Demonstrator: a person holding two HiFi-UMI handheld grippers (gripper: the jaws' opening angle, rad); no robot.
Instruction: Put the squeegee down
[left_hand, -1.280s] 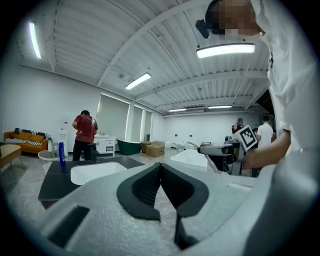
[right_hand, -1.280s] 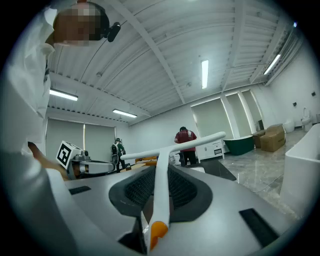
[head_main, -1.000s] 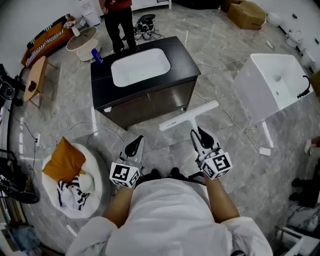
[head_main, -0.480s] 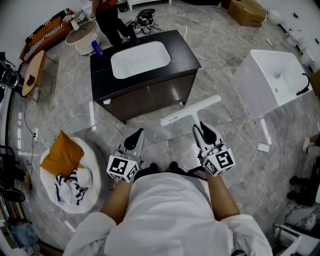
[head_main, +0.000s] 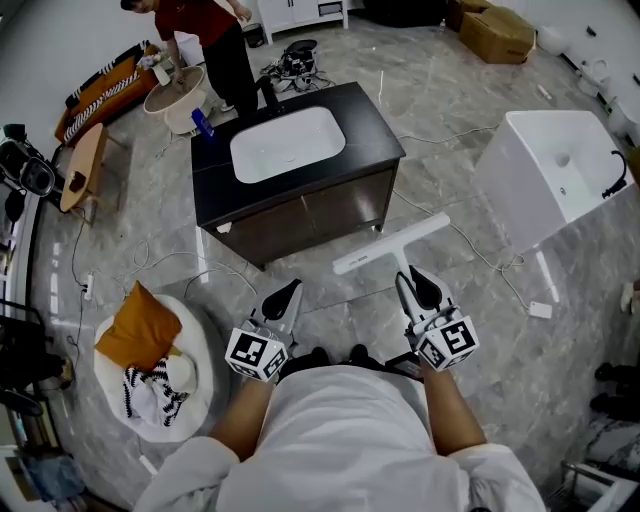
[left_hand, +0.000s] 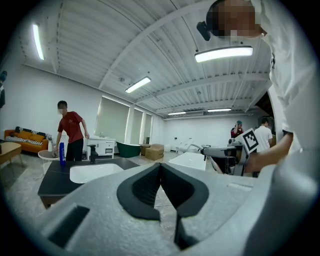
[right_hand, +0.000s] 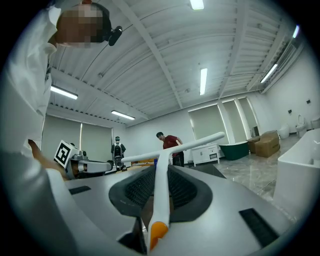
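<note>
A white T-shaped squeegee (head_main: 392, 243) sticks out forward from my right gripper (head_main: 415, 284), which is shut on its handle. In the right gripper view the white handle with an orange end (right_hand: 159, 200) runs up between the dark pads to the crossbar (right_hand: 172, 147). It hangs in the air over the marble floor, just in front of the black vanity (head_main: 300, 210). My left gripper (head_main: 283, 298) is held beside it at the same height, shut, with nothing between its pads (left_hand: 161, 189).
The vanity holds a white basin (head_main: 287, 143), a black tap and a blue bottle (head_main: 203, 124). A person in red (head_main: 205, 35) stands behind it. A white tub (head_main: 560, 175) is at the right, a round cushion (head_main: 150, 365) with clothes at the left. Cables trail on the floor.
Both grippers and the squeegee have stayed in the same pose. The vanity has shifted a little in the head view, and the person behind it has moved left towards the round tub.
</note>
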